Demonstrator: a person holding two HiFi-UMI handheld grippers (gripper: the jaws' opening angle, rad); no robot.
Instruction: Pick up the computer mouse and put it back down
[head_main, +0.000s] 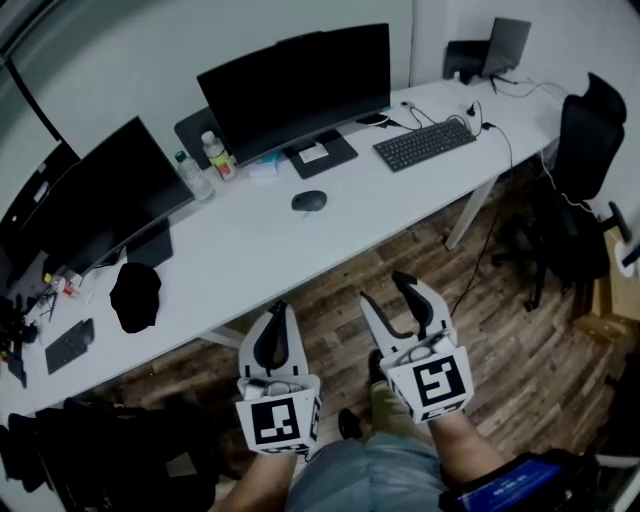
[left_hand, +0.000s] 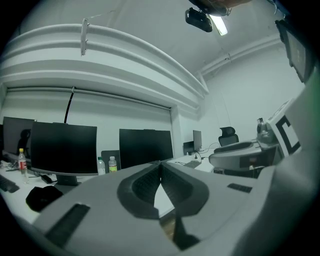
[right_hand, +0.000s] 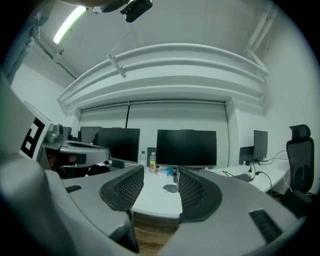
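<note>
My left gripper (head_main: 277, 308) has its jaws closed tip to tip, empty. My right gripper (head_main: 388, 290) stands part open, holding nothing. The computer mouse (head_main: 309, 201) sits on the white desk (head_main: 330, 245), well ahead of both.

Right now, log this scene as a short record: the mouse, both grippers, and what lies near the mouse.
computer mouse: lying on the white desk, untouched
left gripper: jaws together, empty, short of the desk
right gripper: jaws apart, nothing between them, mouse ahead through the gap
near the mouse: keyboard to its right, bottles to its left, head view
task stage: pick-up not yet begun
</note>
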